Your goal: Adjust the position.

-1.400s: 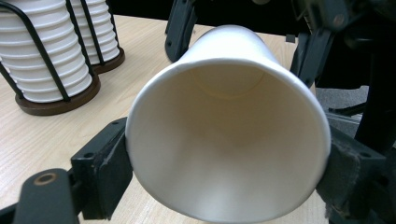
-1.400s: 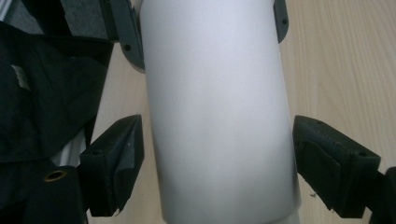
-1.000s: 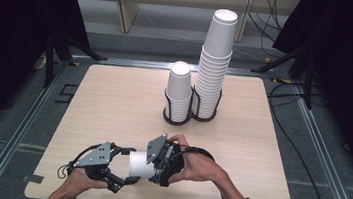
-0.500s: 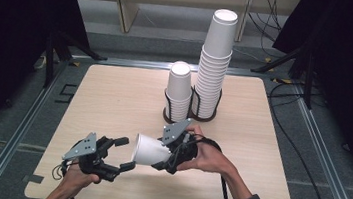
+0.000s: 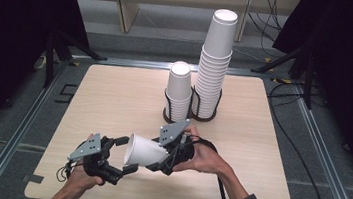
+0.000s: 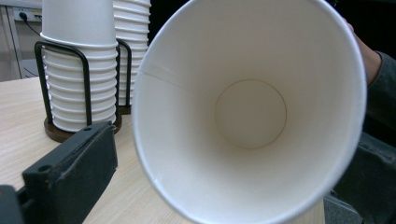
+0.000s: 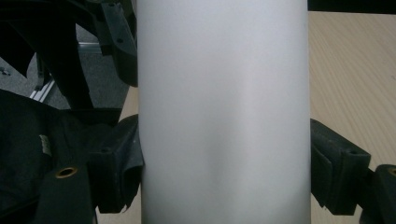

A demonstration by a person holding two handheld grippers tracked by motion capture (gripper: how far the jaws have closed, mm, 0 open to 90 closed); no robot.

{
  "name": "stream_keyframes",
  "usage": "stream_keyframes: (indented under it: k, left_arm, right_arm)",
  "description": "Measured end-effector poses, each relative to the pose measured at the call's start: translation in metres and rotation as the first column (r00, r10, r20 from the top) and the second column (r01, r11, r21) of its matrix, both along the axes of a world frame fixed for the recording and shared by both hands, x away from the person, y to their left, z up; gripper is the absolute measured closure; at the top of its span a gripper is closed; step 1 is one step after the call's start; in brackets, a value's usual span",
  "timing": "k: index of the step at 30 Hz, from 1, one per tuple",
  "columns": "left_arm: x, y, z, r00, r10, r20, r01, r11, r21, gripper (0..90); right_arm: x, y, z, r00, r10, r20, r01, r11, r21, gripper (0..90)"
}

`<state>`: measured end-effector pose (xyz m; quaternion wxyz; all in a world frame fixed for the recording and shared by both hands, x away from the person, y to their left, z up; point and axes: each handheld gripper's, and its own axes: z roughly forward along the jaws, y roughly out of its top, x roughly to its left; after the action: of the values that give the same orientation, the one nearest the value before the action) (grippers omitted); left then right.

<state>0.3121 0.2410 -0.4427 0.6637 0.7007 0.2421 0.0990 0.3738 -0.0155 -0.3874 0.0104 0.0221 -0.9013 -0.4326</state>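
Item: paper cup (image 5: 144, 152), lower centre of the high view, on its side above the table (image 5: 114, 97). Right gripper (image 5: 165, 159) clamped on its wall; left gripper (image 5: 123, 155) spread apart at the mouth. Judged light, thin, easily crushed; grip near the stiffer rim.

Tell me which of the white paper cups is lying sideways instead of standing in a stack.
The single cup clamped in the right gripper: it points sideways, mouth toward the left gripper, above the table. All the others stand upright in the short stack and tall stack.
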Motion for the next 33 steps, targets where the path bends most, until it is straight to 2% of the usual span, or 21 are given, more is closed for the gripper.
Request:
stream_keyframes:
  k: [2,3,7,8,9,11,15,16,17,21,23,24,25,26,28,29,30,32,33]
  left_arm:
    - [0.0,-0.001,0.0,1.0,0.003,-0.007,-0.003,0.9999,-0.01,0.0]
    - [0.0,-0.003,0.0,1.0,-0.003,-0.003,0.003,1.0,-0.005,0.0]
    - [-0.001,-0.004,0.0,0.9999,-0.014,0.008,0.014,0.9998,-0.013,3.9]
    - [-0.002,-0.002,0.0,0.9994,-0.022,0.026,0.023,0.9991,-0.037,5.5]
    - [-0.002,-0.002,0.0,0.9994,-0.022,0.026,0.023,0.9991,-0.037,5.9]
    - [-0.002,0.0,0.002,0.9997,-0.022,0.009,0.022,0.9978,-0.062,6.3]
    - [-0.001,0.002,0.003,0.9993,-0.035,0.011,0.035,0.9971,-0.067,9.8]
    - [-0.001,0.003,0.004,0.9992,-0.035,0.02,0.036,0.9969,-0.069,10.6]
    - [-0.001,0.003,0.004,0.9992,-0.035,0.02,0.036,0.9969,-0.069,11.6]
    - [-0.002,0.002,0.007,0.9991,-0.031,0.029,0.032,0.9988,-0.038,13.8]
    - [-0.002,0.003,0.007,0.9994,-0.022,0.028,0.022,0.9997,-0.005,13.9]
    - [-0.002,0.003,0.007,0.9994,-0.022,0.028,0.022,0.9997,-0.005,13.9]
    - [-0.002,0.003,0.007,0.9996,-0.007,0.027,0.006,0.9997,0.022,13.9]
    - [-0.002,0.003,0.007,0.9996,-0.007,0.027,0.006,0.9997,0.022,13.9]
    - [-0.003,0.002,0.007,0.9994,-0.01,0.034,0.007,0.9969,0.078,13.9]
    - [-0.003,0.002,0.007,0.9994,-0.01,0.034,0.007,0.9969,0.078,13.9]
    - [-0.004,-0.001,0.007,0.9995,-0.011,0.03,0.007,0.9947,0.103,13.8]
    - [-0.004,-0.003,0.007,0.9991,-0.021,0.037,0.017,0.9949,0.099,13.8]
    - [-0.006,-0.004,0.008,0.9992,-0.015,0.036,0.01,0.9907,0.136,13.8]
  right_arm:
    - [0.0,0.001,0.0,1.0,0.004,0.0,-0.004,1.0,0.003,23.1]
    - [-0.003,0.002,-0.001,0.9995,-0.012,-0.029,0.012,1.0,-0.005,23.0]
    - [-0.001,0.005,-0.004,0.9998,0.016,-0.009,-0.016,1.0,0.003,23.0]
    - [-0.001,0.006,-0.006,0.9998,0.02,-0.004,-0.02,1.0,0.007,22.9]
    - [-0.002,0.007,-0.007,0.9996,0.019,-0.018,-0.019,1.0,0.004,22.9]
    - [-0.001,0.008,-0.008,0.9997,0.022,-0.01,-0.022,1.0,0.012,22.9]
    - [0.0,0.008,-0.009,0.9995,0.032,-0.007,-0.032,0.999,0.014,23.1]
    - [-0.003,0.006,-0.009,0.9989,0.001,-0.046,-0.001,1.0,-0.002,23.0]
    - [-0.003,0.007,-0.009,0.9989,0.001,-0.047,-0.001,1.0,0.005,22.8]
    - [-0.001,0.008,-0.011,0.9997,0.015,-0.017,-0.015,1.0,-0.003,21.5]
    - [-0.002,0.008,-0.01,0.9999,-0.012,0.004,0.012,0.999,-0.032,19.2]
    - [-0.004,0.007,-0.009,0.9993,-0.037,0.008,0.037,0.998,-0.05,18.5]
    - [-0.004,0.007,-0.007,0.9985,-0.043,0.034,0.045,0.997,-0.063,17.7]
    - [-0.004,0.007,-0.006,0.9976,-0.043,0.053,0.047,0.997,-0.069,17.2]
    - [-0.006,0.009,-0.004,0.9949,-0.059,0.081,0.066,0.993,-0.094,15.7]
    - [-0.007,0.01,-0.003,0.9939,-0.054,0.096,0.064,0.992,-0.105,16.0]
    - [-0.009,0.012,-0.003,0.9932,-0.05,0.105,0.063,0.991,-0.12,16.0]
    - [-0.01,0.014,-0.004,0.9929,-0.045,0.11,0.059,0.99,-0.129,15.9]
    - [-0.011,0.017,-0.006,0.992,-0.031,0.123,0.048,0.989,-0.139,15.9]
